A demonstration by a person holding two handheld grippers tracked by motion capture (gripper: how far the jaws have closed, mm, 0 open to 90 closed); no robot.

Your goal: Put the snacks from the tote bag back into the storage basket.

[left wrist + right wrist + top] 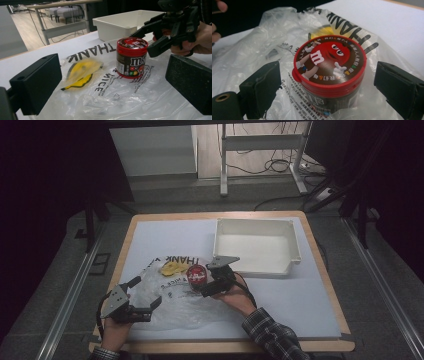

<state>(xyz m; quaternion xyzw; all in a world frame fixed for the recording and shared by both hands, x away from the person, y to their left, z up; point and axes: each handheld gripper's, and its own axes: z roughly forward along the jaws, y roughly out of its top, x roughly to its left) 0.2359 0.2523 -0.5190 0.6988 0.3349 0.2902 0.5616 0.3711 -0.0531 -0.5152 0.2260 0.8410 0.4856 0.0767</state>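
High view, candy jar: the red-lidded candy jar (196,275) stands upright on the clear plastic bag (175,302), just left of frame centre.
High view, right gripper: the right gripper (204,281) sits just right of the jar, jaws spread, tips reaching to either side of it.
High view, left gripper: the left gripper (148,296) is at lower left, over the bag's near edge, jaws spread, well apart from the jar.
High view, surroundings: a white bin (256,246) lies in the upper right of the white table mat (300,300), beyond the jar.

Left gripper view, jar: the jar stands right of centre on the printed bag, between and beyond this gripper's own two black jaws, which stand wide apart at the lower left and lower right with nothing between them.
Left gripper view, other gripper: the right gripper comes in from the upper right, one jaw behind the lid, one just beside the jar's right side; whether they touch it cannot be told.

Right gripper view, jar: the jar fills the centre, lid towards the camera.
Right gripper view, jaws: spread, one at lower left, one at lower right, the jar between them with a gap showing on each side.
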